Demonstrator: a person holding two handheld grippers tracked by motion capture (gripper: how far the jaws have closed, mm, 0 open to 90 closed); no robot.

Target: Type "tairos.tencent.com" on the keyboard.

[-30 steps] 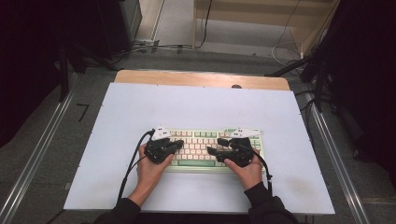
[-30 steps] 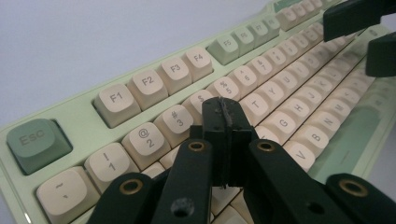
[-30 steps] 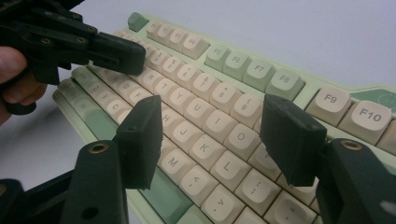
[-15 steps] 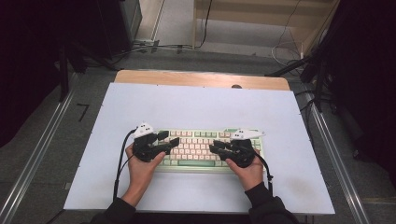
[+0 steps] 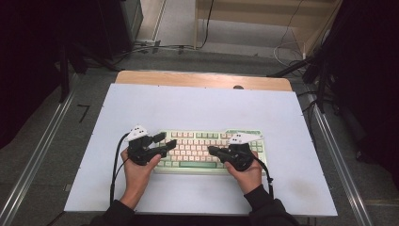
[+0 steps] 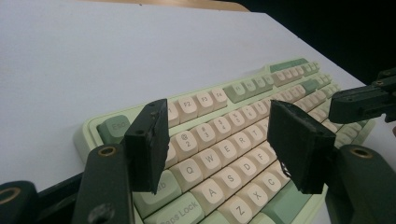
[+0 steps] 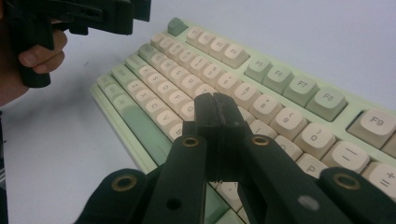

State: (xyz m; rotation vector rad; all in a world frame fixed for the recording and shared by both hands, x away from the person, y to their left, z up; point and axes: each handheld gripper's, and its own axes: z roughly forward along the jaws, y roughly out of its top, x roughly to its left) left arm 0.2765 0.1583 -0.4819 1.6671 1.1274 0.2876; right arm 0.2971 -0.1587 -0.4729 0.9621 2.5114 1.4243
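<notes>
Keyboard [image 5: 211,150]: is lying flat on the white counter [image 5: 202,108], near its front edge, in the same spot as a second ago.
Left hand-held gripper [image 5: 168,141]: is hovering over the keyboard's left end, jaws apart with nothing between them; they have just been opening, after being together a second ago.
Left hand [image 5: 136,169]: is sitting further left than a second ago, off the keyboard's left edge.
Right hand-held gripper [image 5: 211,150]: is resting over the right half of the keys, jaws pressed together on nothing; they have just been closing.
Right hand [image 5: 247,172]: is staying in place.
</notes>
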